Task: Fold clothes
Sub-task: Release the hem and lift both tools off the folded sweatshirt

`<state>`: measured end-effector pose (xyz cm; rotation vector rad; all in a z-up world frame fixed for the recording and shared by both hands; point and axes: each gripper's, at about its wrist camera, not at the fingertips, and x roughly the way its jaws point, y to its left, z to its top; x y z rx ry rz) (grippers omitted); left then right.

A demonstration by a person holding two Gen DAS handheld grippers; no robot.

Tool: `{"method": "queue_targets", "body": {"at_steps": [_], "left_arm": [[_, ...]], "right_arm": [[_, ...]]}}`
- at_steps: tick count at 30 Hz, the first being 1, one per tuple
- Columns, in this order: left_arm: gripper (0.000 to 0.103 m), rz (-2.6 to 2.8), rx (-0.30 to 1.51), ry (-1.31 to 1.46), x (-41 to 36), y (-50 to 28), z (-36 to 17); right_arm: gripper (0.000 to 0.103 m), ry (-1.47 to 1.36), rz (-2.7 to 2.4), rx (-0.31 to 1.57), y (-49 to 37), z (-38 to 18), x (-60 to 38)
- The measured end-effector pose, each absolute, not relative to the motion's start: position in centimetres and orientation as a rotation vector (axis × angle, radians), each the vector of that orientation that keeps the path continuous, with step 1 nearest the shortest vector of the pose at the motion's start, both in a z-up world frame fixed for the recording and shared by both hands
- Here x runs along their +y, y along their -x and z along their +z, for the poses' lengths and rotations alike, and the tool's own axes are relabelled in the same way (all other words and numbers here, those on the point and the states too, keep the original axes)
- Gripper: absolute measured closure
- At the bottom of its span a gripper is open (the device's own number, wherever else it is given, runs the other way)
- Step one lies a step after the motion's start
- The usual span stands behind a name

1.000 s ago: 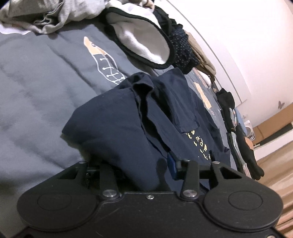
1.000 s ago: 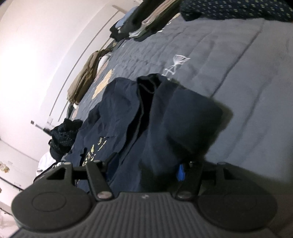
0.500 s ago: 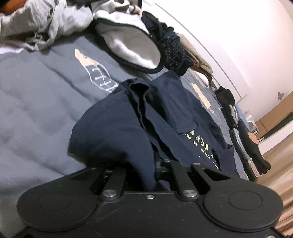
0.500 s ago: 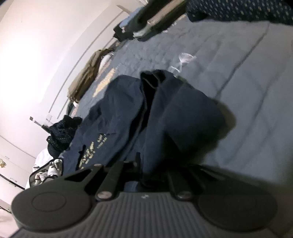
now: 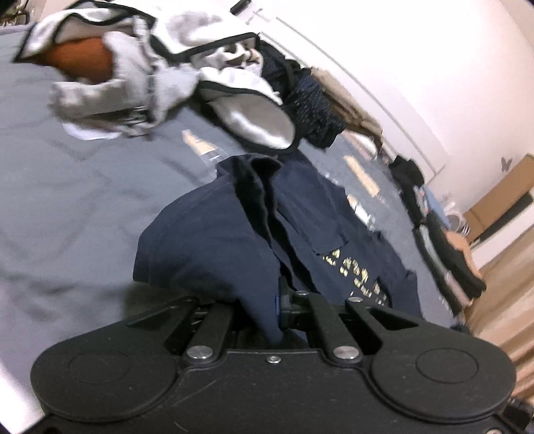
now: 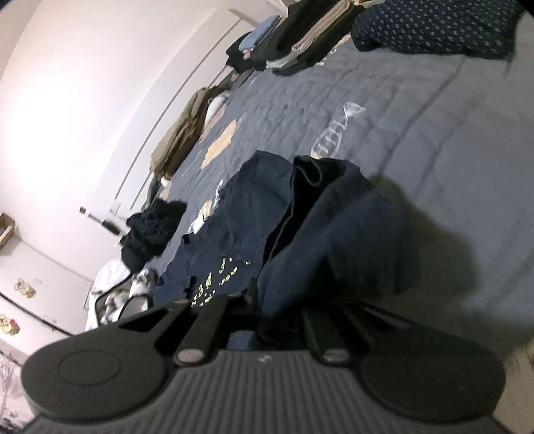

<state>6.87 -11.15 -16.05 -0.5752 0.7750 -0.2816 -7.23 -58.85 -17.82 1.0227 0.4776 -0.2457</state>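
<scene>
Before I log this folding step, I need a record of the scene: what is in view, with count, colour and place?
navy T-shirt: one, dark blue with gold print, on the bed, an edge pinched in each gripper
quilt: one, grey, covering the bed
unfolded pile: several pieces, grey, white and orange, far end in the left view
dotted cloth: one, navy, top of the right view
folded stacks: a few, black, tan, blue, by the wall
left gripper: black, shut on the shirt
right gripper: black, shut on the shirt
</scene>
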Motion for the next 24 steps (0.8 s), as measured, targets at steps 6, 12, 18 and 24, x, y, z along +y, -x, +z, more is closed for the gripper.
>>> {"method": "queue_targets", "body": {"at_steps": [6,12,18,24], "left_arm": [[0.099,-0.261,0.817,0.553,-7.5,-1.6,-14.9],[0.094,-0.247,0.934,0.452,-6.7,0.4,-14.8],[0.059,-0.226,0.915,0.337,-7.0,2.8,-13.0],[0.053,-0.259,0.776,0.224,-7.5,4.3,-10.3]], "right_arm": [[0.099,-0.991,-0.239,0.579,12.2,-18.2,-55.7],[0.094,-0.883,-0.299,0.69,15.0,-18.8,-53.4],[0.083,-0.823,-0.467,0.669,18.6,-17.9,-54.4],[0.076,-0.643,-0.521,0.542,20.0,-14.2,-55.2]]}}
